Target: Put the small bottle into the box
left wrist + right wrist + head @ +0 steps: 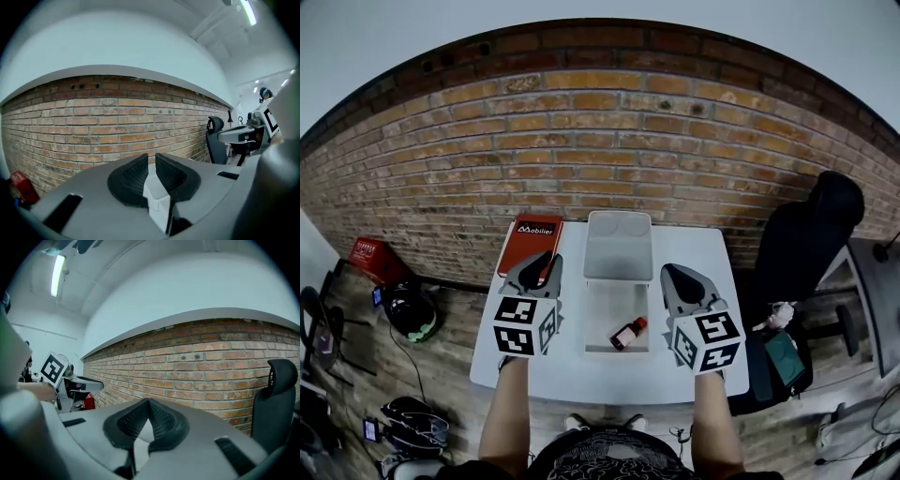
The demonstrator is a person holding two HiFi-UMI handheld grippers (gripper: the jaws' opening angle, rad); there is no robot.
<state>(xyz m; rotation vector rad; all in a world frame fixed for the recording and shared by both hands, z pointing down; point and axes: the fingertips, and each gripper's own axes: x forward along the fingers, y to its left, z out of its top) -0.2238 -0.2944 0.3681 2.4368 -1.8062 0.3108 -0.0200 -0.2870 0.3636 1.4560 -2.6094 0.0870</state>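
A small bottle (628, 333) with red liquid lies on its side in the near part of a clear box (589, 319) on the white table (609, 380). The box's lid (619, 246) lies open behind it. My left gripper (542, 264) (151, 157) hovers left of the box, its jaws drawn close with a narrow slit and nothing between them. To the right of the box, my right gripper (673, 274) (149, 401) is shut and empty, its tips touching. Both gripper views look at the brick wall and show neither bottle nor box.
A red book (530, 242) lies at the table's far left corner. A black office chair (811, 239) (275, 399) stands to the right of the table. Bags and cables lie on the floor at the left (412, 314). A brick wall (600, 141) runs behind.
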